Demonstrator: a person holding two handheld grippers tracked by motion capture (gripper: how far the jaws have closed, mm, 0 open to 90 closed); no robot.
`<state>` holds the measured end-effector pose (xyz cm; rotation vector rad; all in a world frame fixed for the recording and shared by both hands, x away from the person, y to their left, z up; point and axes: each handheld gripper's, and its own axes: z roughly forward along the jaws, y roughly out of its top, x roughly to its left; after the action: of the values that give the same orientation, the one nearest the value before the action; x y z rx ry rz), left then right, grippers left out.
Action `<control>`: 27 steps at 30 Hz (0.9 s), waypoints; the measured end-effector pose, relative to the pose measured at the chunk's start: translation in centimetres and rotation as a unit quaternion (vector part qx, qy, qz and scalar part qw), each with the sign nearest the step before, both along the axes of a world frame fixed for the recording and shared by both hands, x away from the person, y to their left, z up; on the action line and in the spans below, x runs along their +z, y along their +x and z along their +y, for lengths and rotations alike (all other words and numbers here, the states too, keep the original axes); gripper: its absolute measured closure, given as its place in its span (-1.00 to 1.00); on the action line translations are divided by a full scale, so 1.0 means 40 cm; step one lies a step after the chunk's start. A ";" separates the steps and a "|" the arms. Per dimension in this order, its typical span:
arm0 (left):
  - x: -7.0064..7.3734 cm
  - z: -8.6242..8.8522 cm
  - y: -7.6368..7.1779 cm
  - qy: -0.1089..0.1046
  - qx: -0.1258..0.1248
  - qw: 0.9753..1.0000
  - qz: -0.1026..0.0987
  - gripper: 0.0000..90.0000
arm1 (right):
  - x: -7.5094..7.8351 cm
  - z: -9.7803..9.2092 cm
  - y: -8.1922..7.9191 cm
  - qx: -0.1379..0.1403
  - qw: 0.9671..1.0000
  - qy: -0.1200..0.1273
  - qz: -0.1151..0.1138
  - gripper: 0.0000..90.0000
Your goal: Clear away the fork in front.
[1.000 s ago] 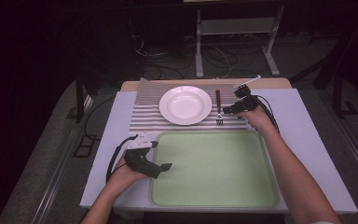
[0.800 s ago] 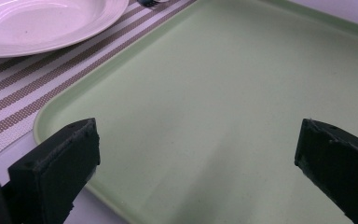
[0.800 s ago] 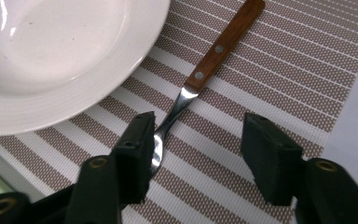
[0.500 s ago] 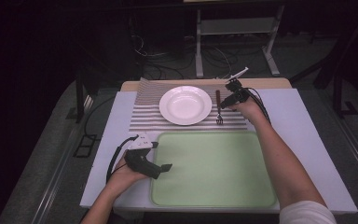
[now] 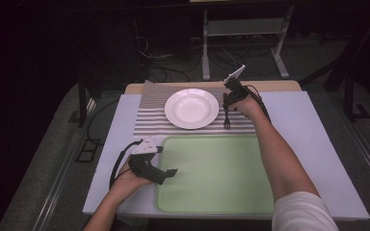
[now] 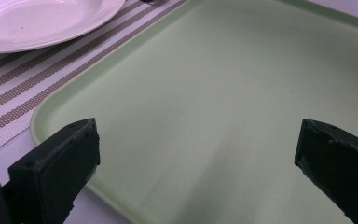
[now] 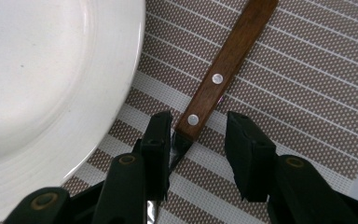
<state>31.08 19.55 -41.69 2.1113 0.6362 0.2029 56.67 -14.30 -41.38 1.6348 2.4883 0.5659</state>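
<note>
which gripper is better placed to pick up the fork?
Right. The right gripper has its jaws open on either side of the fork, at the neck of its wooden handle, beside the plate. The left gripper hangs open over the green tray.

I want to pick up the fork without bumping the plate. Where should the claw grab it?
Grab the fork from above, at the neck where its wooden handle meets the metal. It lies flat on the striped mat, and the right claw already straddles that narrow spot, jaws open on both sides, just clear of the plate.
</note>
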 end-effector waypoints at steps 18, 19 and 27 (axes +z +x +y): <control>-0.003 -0.001 0.000 0.004 -0.003 1.000 0.000 -1.00 | -0.022 0.039 0.035 -0.007 0.999 -0.033 0.040 0.42; -0.003 -0.001 0.000 0.004 -0.004 1.000 0.000 -1.00 | -0.022 0.039 0.037 -0.011 0.998 -0.034 0.042 0.45; -0.003 -0.001 -0.001 0.004 -0.004 1.000 -0.001 -1.00 | -0.022 0.037 0.036 -0.014 0.998 -0.047 0.036 0.67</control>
<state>31.05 19.53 -41.80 2.1206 0.6256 0.2033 58.10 -12.81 -42.25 1.6805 2.4977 0.3873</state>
